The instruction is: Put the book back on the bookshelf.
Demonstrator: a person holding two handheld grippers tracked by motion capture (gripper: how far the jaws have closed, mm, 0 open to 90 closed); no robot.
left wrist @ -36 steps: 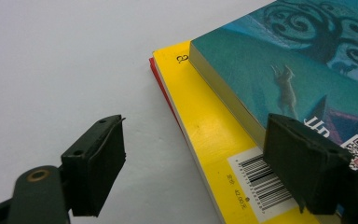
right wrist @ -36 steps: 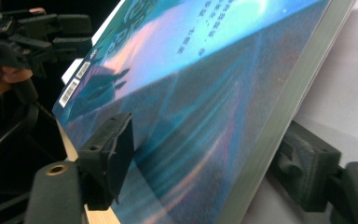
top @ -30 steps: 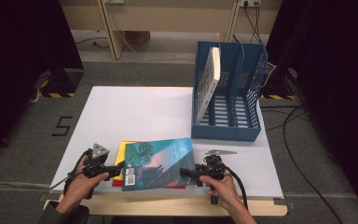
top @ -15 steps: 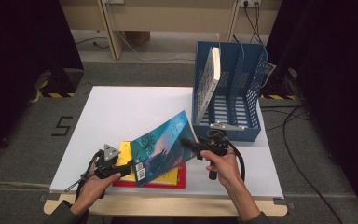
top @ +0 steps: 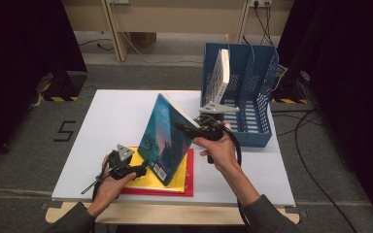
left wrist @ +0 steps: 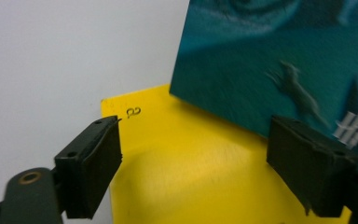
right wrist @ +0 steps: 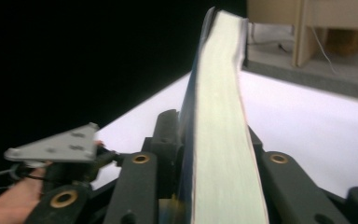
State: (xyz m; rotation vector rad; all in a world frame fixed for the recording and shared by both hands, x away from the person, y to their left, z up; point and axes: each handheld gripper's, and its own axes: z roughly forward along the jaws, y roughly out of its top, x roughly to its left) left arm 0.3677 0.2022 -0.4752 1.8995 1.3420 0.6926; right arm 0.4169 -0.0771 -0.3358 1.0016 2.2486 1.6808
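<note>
A teal book (top: 167, 141) is being tilted up on edge by the right tongs (top: 190, 129) over a yellow book (top: 143, 177) near the counter's (top: 116, 111) front edge.

The teal book's upper fore-edge is being clamped between the jaws of the right tongs, which have just been closing, with the page block (right wrist: 219, 140) pressed between them. Its lower edge is being rested on the yellow book, which is lying on a red one (top: 187, 187) just beside the front edge. The left tongs (top: 138, 171) are being held wide apart, having just been opening, with nothing gripped, low over the yellow cover (left wrist: 191, 177), just beside the teal book's face (left wrist: 270, 70). Open white counter is being left behind and to the left; the blue file rack (top: 257, 102) is standing at the right rear, near the lifted book.
</note>
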